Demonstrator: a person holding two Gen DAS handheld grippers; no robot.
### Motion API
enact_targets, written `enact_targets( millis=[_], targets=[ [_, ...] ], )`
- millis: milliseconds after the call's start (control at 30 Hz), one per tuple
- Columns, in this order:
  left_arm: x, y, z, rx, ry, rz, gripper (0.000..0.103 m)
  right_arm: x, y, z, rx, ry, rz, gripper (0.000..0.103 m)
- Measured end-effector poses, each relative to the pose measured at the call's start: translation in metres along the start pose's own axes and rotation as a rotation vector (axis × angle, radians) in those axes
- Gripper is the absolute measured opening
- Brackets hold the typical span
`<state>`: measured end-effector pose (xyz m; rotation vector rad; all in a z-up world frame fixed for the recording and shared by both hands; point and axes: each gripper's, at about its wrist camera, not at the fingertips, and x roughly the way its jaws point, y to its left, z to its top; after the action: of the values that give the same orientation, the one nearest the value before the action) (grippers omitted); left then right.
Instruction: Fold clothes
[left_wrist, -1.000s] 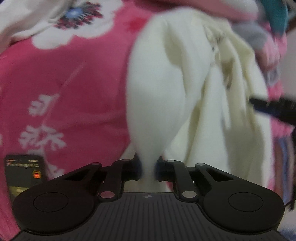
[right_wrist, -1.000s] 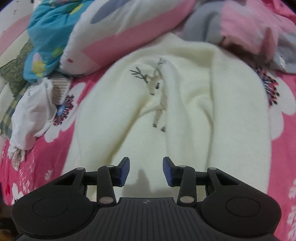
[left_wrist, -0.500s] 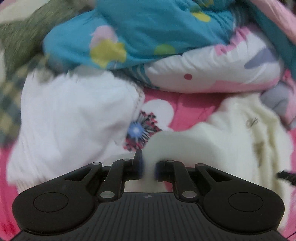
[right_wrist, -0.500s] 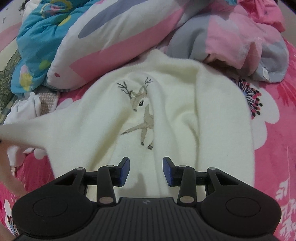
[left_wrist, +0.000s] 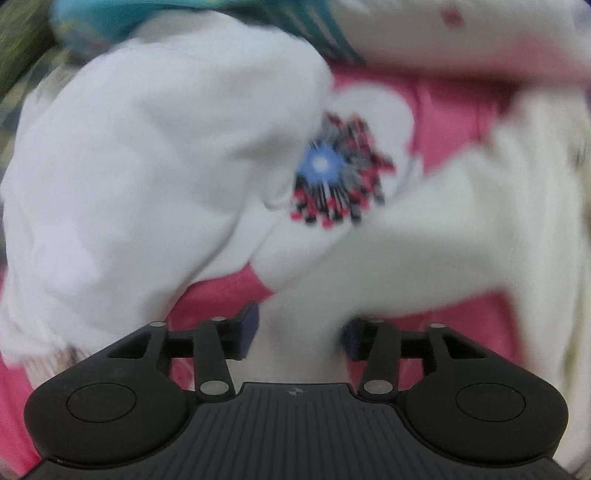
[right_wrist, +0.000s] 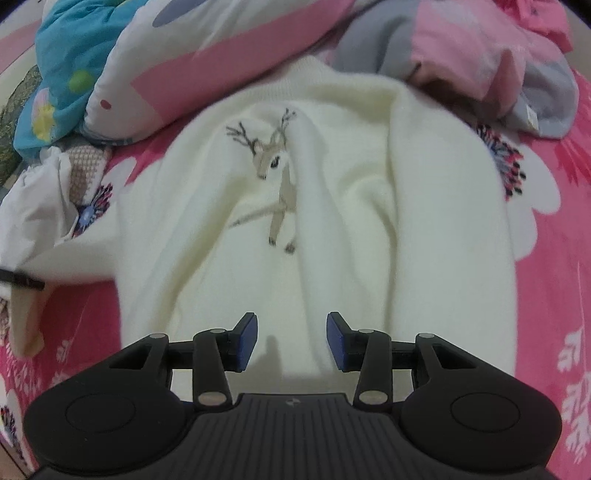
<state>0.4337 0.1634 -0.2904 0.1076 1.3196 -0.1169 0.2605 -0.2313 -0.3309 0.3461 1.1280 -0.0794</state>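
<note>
Sweater (right_wrist: 332, 206) lies face up mid-bed (right_wrist: 554, 295), and I am in the spreading step: my left claw (left_wrist: 299, 332) is opening with the sleeve (left_wrist: 388, 258) loose between its jaws, my right claw (right_wrist: 291, 341) hovers half-open and empty over the hem, so next, I judge, comes folding that sleeve inward.

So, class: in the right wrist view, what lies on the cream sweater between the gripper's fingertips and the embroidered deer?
Only bare, creased cream sweater lies between the right gripper, its jaws open, and the embroidered deer. The right wrist view shows this.
</note>
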Motion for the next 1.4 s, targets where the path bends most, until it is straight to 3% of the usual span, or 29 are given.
enact_targets(
  millis=[100, 300, 467, 600, 733, 933, 1133, 1200, 1267, 1400],
  targets=[
    [-0.02, 0.017, 0.005, -0.157, -0.019, -0.06, 0.051, -0.01, -0.011, -0.013, 0.047, 0.027, 0.032, 0.044],
    [-0.064, 0.003, 0.0, -0.226, -0.13, -0.051, 0.051, -0.048, -0.034, -0.045, 0.085, 0.058, 0.048, 0.047],
    [-0.098, -0.028, -0.018, -0.247, -0.211, -0.06, 0.054, -0.075, -0.077, -0.067, 0.15, 0.078, -0.047, 0.054],
    [-0.098, -0.085, -0.035, -0.168, -0.186, -0.103, 0.055, -0.063, -0.121, -0.082, 0.318, 0.141, -0.03, 0.059],
    [-0.082, -0.151, -0.065, -0.076, -0.1, -0.177, 0.055, -0.044, -0.151, -0.106, 0.537, 0.248, 0.107, 0.059],
    [-0.061, -0.218, -0.118, 0.028, -0.002, -0.188, 0.055, -0.056, -0.145, -0.139, 0.514, 0.364, 0.205, 0.059],
    [-0.051, -0.24, -0.149, -0.005, 0.036, -0.152, 0.055, -0.026, -0.135, -0.155, 0.454, 0.485, 0.263, 0.059],
    [-0.049, -0.242, -0.156, -0.027, 0.045, -0.14, 0.055, -0.019, -0.128, -0.156, 0.433, 0.505, 0.315, 0.049],
    [-0.048, -0.241, -0.161, -0.039, 0.038, -0.123, 0.055, -0.022, -0.119, -0.151, 0.379, 0.499, 0.349, 0.017],
    [-0.049, -0.237, -0.167, -0.088, 0.015, -0.096, 0.055, -0.052, -0.135, -0.12, 0.411, 0.378, 0.435, 0.013]
  ],
)
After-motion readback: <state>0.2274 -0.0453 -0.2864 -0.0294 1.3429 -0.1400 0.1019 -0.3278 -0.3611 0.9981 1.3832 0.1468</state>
